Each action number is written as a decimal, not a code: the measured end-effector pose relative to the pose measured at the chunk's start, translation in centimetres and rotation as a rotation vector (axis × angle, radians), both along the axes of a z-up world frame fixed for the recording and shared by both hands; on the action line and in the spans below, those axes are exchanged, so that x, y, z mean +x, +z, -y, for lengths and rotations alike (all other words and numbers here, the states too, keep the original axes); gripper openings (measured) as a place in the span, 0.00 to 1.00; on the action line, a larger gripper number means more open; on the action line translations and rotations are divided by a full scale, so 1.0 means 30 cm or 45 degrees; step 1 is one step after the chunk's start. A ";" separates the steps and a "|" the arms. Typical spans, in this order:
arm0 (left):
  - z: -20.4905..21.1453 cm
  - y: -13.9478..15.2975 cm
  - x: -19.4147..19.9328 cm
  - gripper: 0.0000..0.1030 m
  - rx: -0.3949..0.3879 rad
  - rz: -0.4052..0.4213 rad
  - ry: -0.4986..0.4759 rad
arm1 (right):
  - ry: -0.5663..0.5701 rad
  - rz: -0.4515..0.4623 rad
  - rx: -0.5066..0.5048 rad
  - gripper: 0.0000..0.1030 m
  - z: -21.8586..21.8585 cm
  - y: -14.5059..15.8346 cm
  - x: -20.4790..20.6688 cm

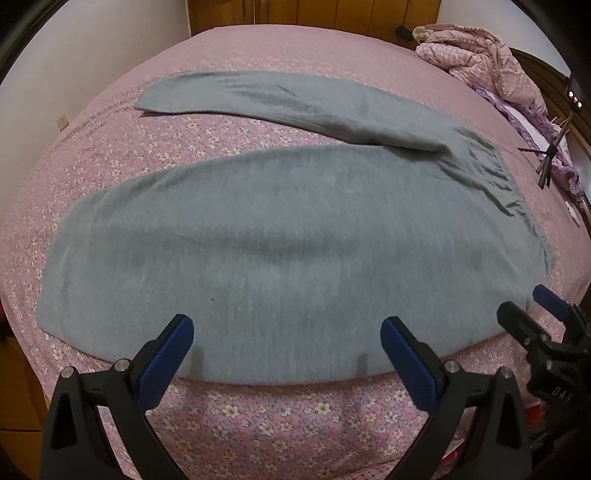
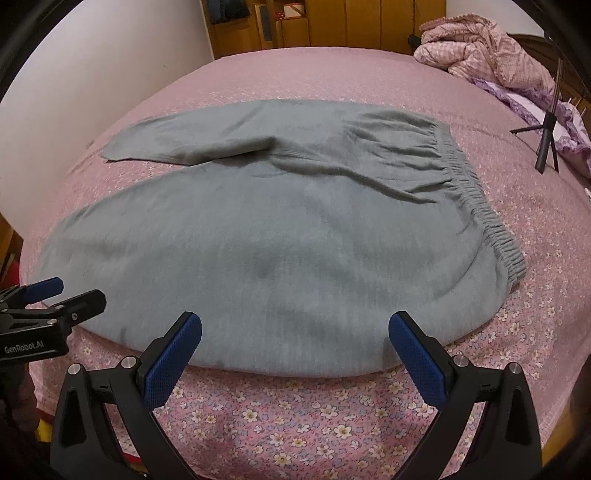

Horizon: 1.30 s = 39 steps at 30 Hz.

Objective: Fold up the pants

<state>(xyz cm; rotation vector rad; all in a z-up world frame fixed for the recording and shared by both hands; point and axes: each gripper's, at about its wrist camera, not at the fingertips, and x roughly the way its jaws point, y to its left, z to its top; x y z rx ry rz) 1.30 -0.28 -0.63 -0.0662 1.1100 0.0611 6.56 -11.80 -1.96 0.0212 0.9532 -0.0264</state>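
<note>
Grey sweatpants [image 1: 280, 236] lie spread on the pink floral bed [image 1: 280, 424], waistband to the right, one leg angled away to the far left. My left gripper [image 1: 286, 343] hangs open just above the near leg's front edge, nothing between its blue pads. In the right wrist view the same pants [image 2: 280, 240] show their gathered elastic waistband [image 2: 480, 206] at the right. My right gripper [image 2: 295, 339] is open over the near edge, close to the waist end, holding nothing. Each view catches the other gripper at its side edge: the right one [image 1: 532, 314], the left one [image 2: 62, 299].
A rumpled pink quilt [image 2: 476, 48] and purple bedding [image 2: 535, 107] are piled at the far right of the bed. A small black tripod [image 2: 546, 140] stands on the bed near them. Wooden wardrobe doors [image 2: 332, 22] and a white wall rise behind the bed.
</note>
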 end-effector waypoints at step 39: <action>-0.124 0.051 1.106 1.00 0.209 -0.118 -0.329 | -0.050 -0.305 0.007 1.00 0.503 0.054 0.863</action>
